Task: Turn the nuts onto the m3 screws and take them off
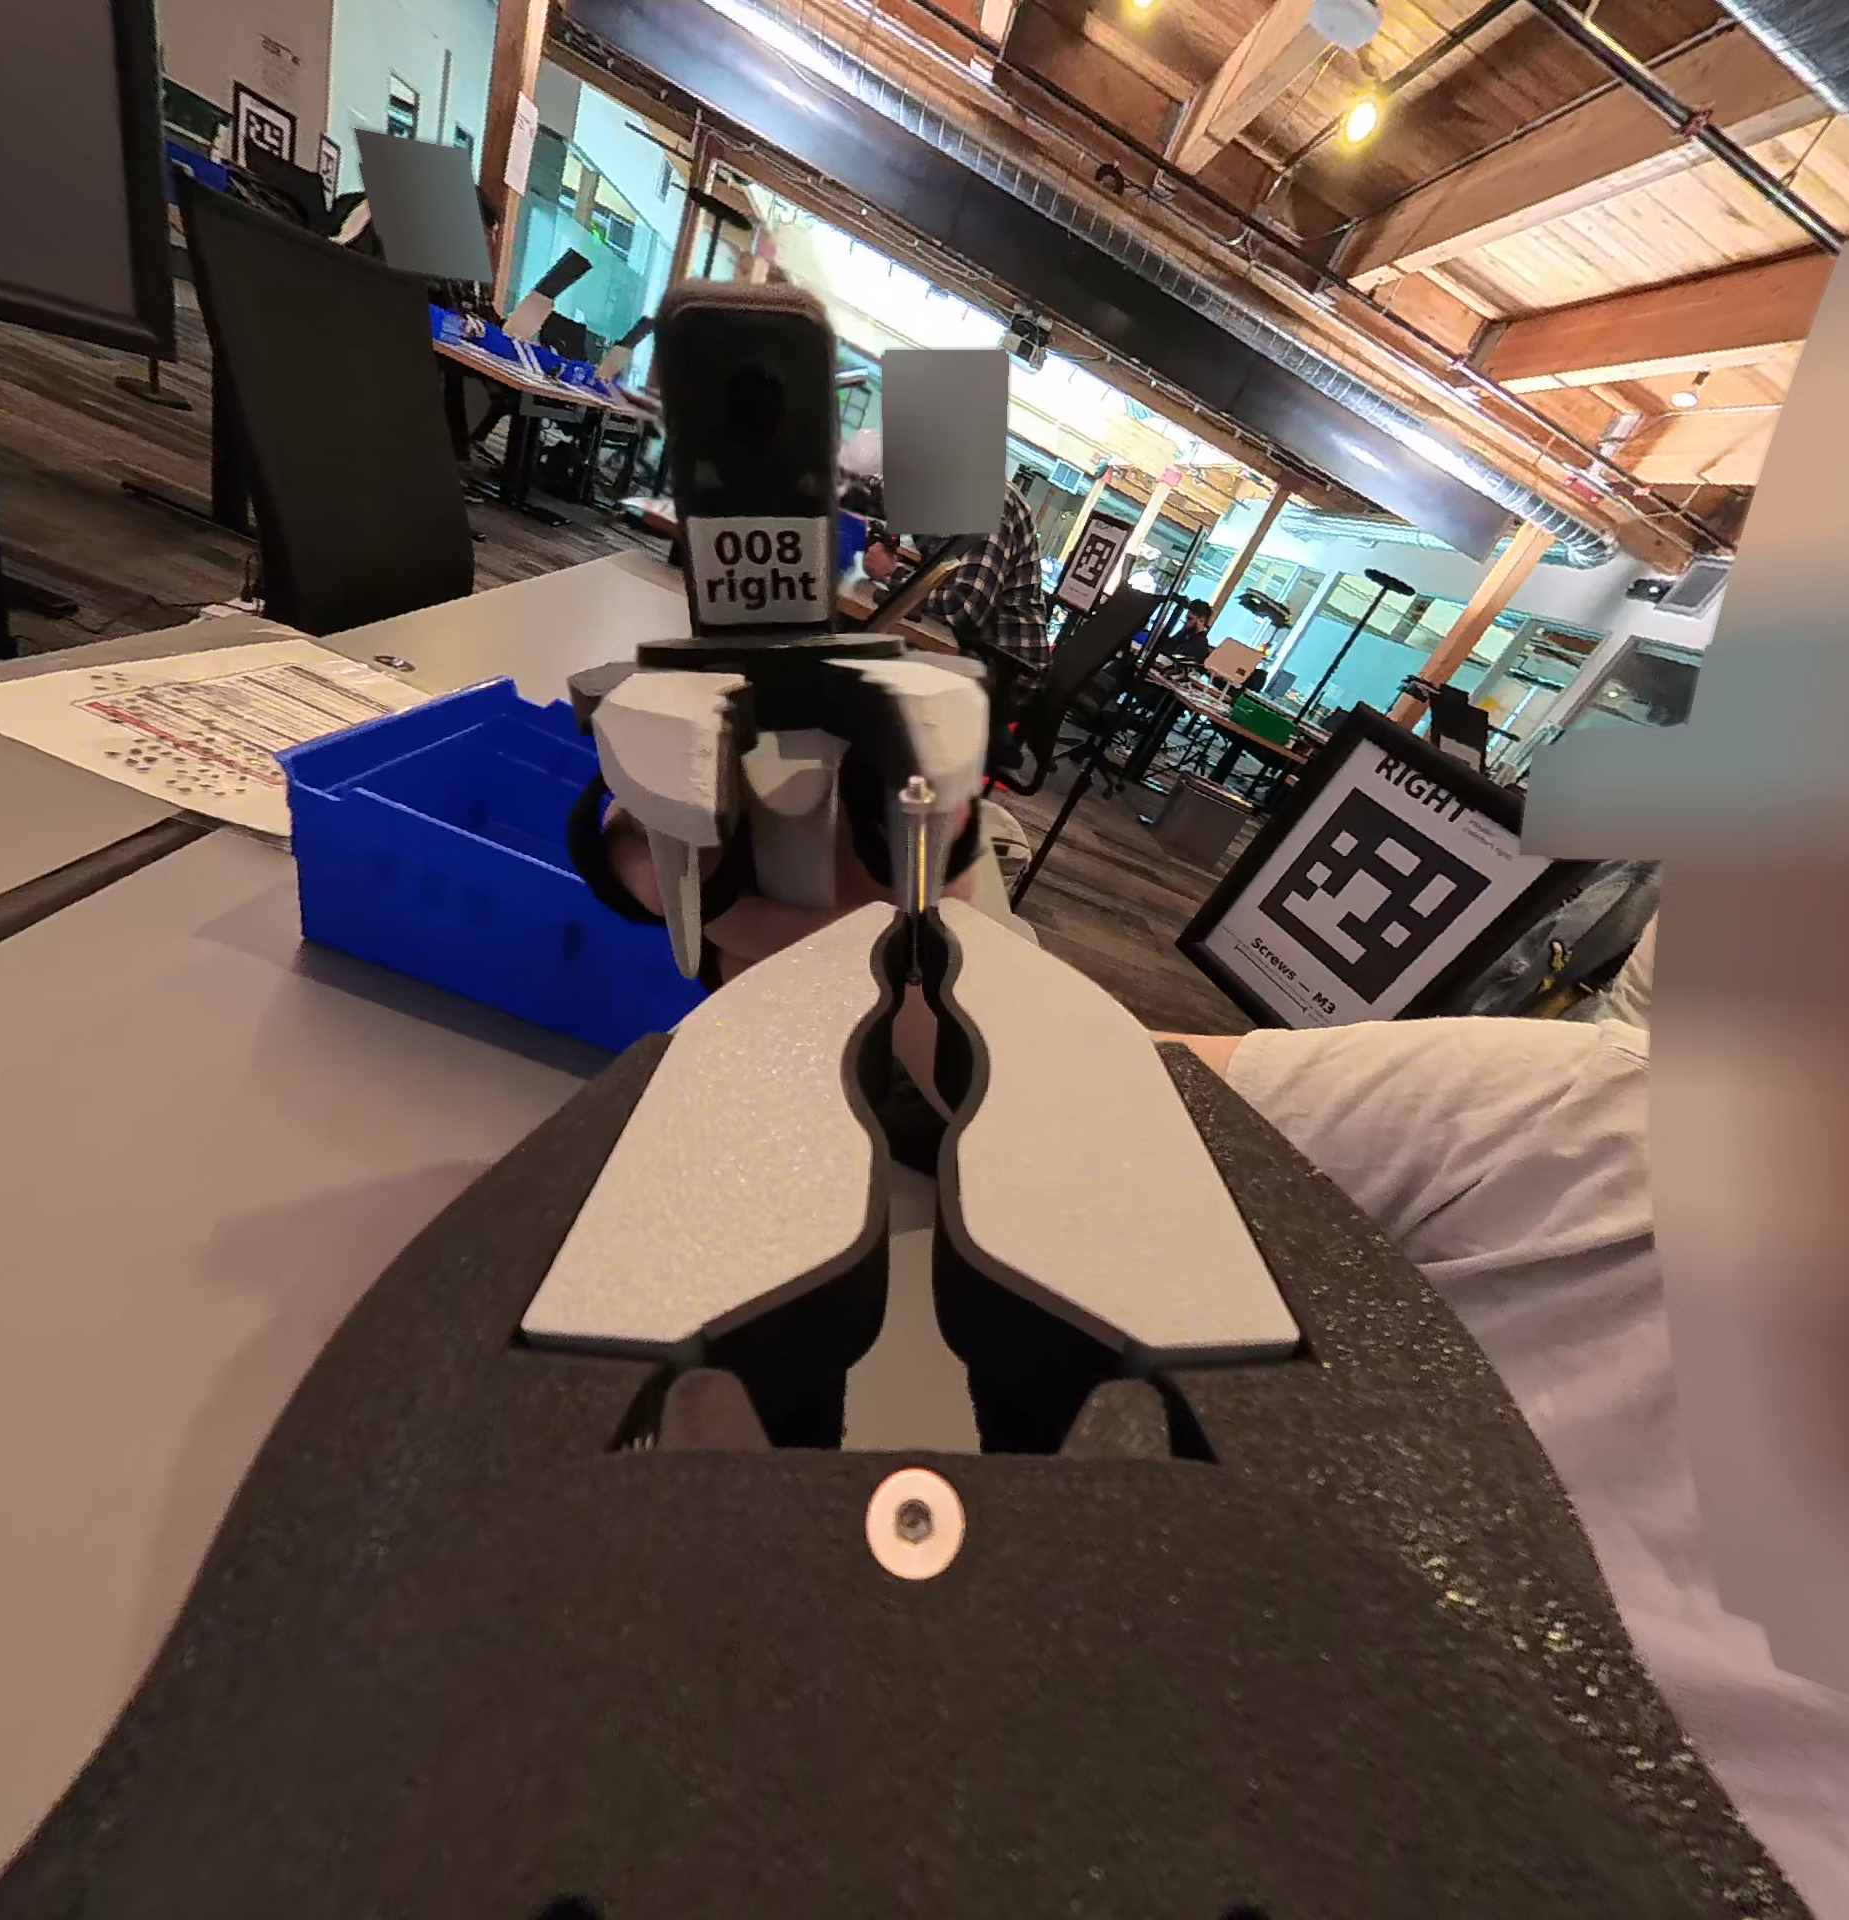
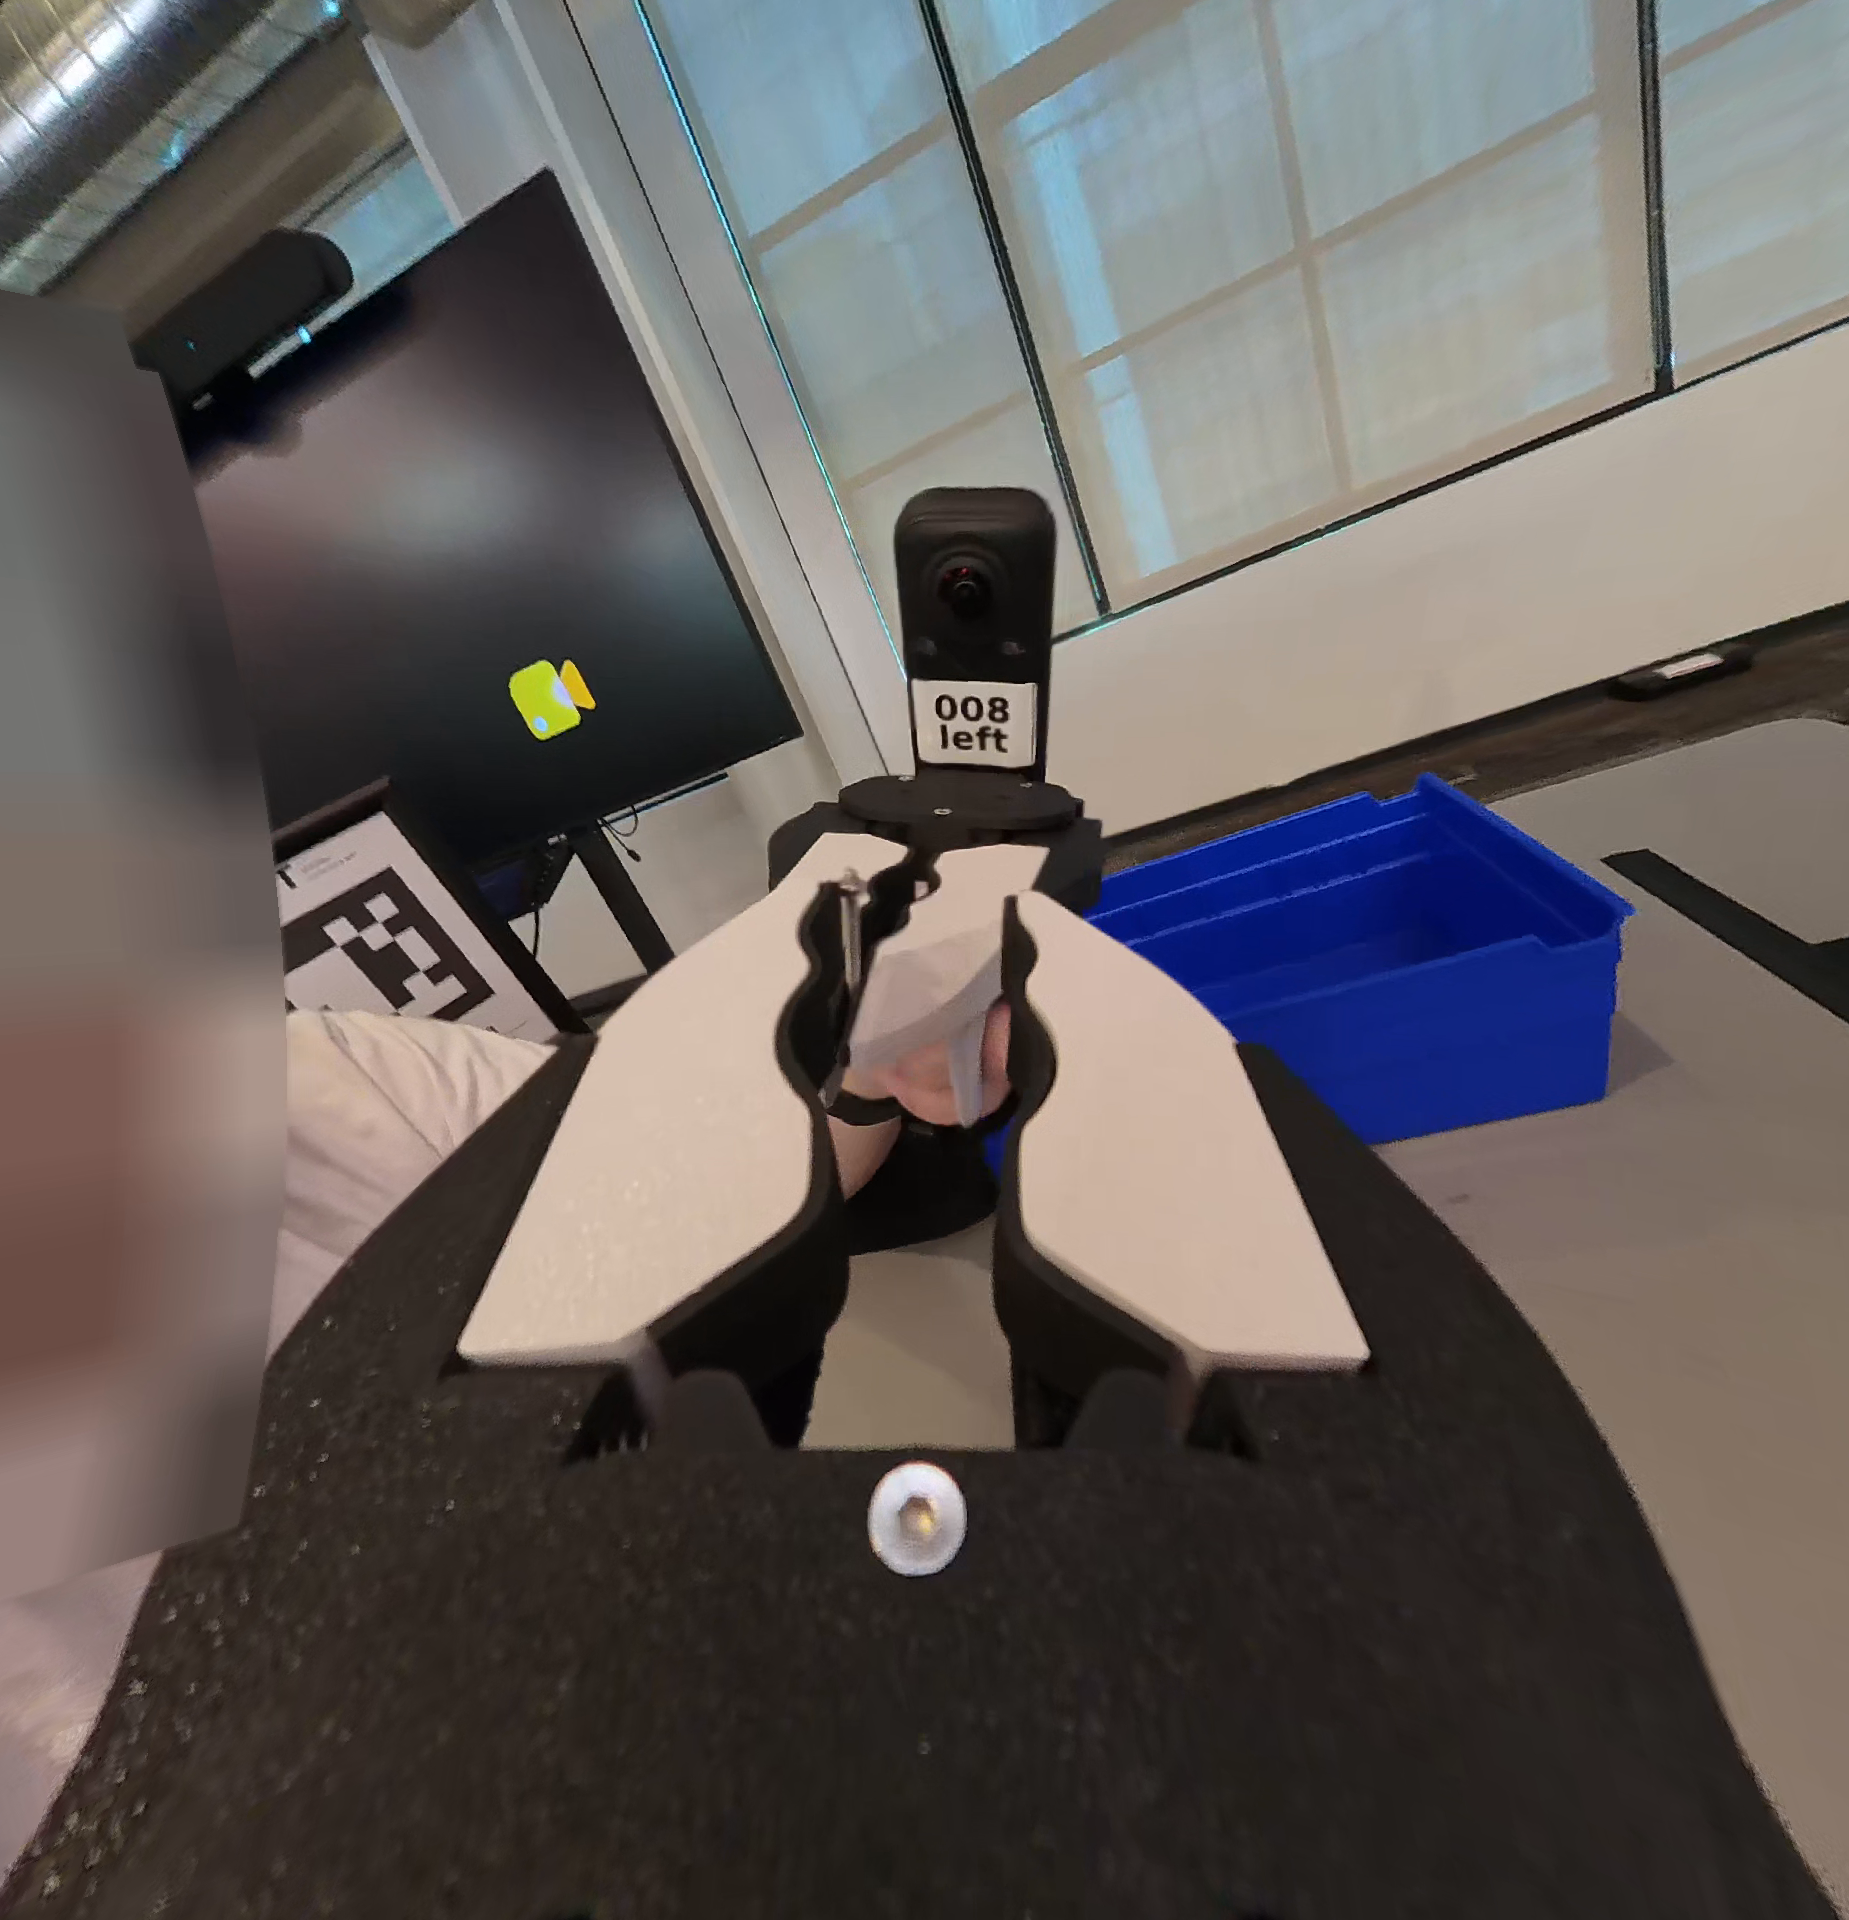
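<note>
Through my left wrist view, my left gripper [image 1: 915, 940] has its jaws drawn together and clamped on the lower end of one screw [image 1: 916, 857]. It is a thin, silvery, threaded shaft standing nearly upright out of my fingertips, held in the air above the grey table [image 1: 172, 1091]. A small silver nut [image 1: 917, 796] sits at its very top; I count one screw and one nut, though the nut is too small to make out in detail. Facing me just beyond is my right gripper [image 1: 795, 821], a black camera on top, its pale fingers spread. One blue bin [image 1: 452, 831] lies on the table to the left, beside a printed sheet [image 1: 172, 717]. One framed black-and-white marker board [image 1: 1377, 894] leans at the right.

Through my right wrist view, my right gripper [image 2: 915, 909] has its jaws apart, nothing between them. The left gripper [image 2: 899, 883] faces me just past my tips, and the same single screw [image 2: 850, 935] shows as a thin bright sliver against my left finger's inner edge; whether it touches that finger I cannot tell. One blue bin [image 2: 1419, 956] rests on the table [image 2: 1626, 1299] to the right. One dark screen [image 2: 463, 582] stands at the back left with a marker board [image 2: 380, 945] below it.
</note>
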Demonstrator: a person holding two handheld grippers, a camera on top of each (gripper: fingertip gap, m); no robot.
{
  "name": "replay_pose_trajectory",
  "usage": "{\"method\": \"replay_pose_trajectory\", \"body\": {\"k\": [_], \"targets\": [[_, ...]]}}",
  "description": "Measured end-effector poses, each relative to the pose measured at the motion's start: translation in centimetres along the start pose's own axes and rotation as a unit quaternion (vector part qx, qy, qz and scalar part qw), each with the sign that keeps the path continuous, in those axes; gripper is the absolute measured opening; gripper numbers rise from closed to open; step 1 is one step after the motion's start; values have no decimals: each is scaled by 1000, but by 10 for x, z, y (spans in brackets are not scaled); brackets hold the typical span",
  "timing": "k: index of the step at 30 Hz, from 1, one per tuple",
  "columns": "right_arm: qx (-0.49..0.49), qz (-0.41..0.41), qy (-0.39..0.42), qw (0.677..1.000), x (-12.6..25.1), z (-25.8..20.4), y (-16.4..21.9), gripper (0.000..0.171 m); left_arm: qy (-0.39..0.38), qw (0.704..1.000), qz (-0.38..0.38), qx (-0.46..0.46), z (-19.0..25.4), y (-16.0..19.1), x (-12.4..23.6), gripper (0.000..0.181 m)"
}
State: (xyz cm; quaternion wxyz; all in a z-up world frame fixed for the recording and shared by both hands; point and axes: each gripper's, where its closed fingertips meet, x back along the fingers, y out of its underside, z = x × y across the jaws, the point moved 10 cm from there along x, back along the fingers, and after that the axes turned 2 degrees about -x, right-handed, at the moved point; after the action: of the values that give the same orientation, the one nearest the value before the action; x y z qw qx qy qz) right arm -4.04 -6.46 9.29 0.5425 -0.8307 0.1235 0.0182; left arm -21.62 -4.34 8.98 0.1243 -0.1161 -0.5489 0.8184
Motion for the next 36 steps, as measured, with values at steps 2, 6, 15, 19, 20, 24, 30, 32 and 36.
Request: {"method": "replay_pose_trajectory", "body": {"k": [2, 6, 15, 19, 20, 24, 30, 32, 36], "targets": [[-10, 17, 11, 1000, 8, 6, -2, 23, 10, 1000, 5, 6, 1, -2, 2, 1], [-10, 26, -14, 1000, 8, 0, -5, 25, 3, 1000, -3, -5, 2, -1, 1, 1], [-12, 22, 6, 1000, 9, 6, -3, 22, 15, 1000, 3, 1, 4, -2, 0, 1], [-9, 17, -34, 999, 4, -5, -5, 26, 8, 1000, -3, -7, 5, -2, 0, 1], [4, 4, -33, 999, -1, -10, -4, 28, 10, 1000, -3, -5, 5, -2, 0, 1], [16, 2, -19, 1000, -8, -12, 0, 22, 14, 1000, -6, -4, 5, -1, -3, 1], [-21, 23, -18, 999, 6, 2, -3, 21, 8, 1000, 1, -11, 7, -5, 2, 1], [-8, 15, -27, 999, 1, -5, -3, 24, 9, 1000, 0, -12, 7, -5, 2, 1], [17, 10, -24, 1000, -8, -12, -1, 21, 12, 1000, -4, -9, 7, -3, 0, 1]]}}
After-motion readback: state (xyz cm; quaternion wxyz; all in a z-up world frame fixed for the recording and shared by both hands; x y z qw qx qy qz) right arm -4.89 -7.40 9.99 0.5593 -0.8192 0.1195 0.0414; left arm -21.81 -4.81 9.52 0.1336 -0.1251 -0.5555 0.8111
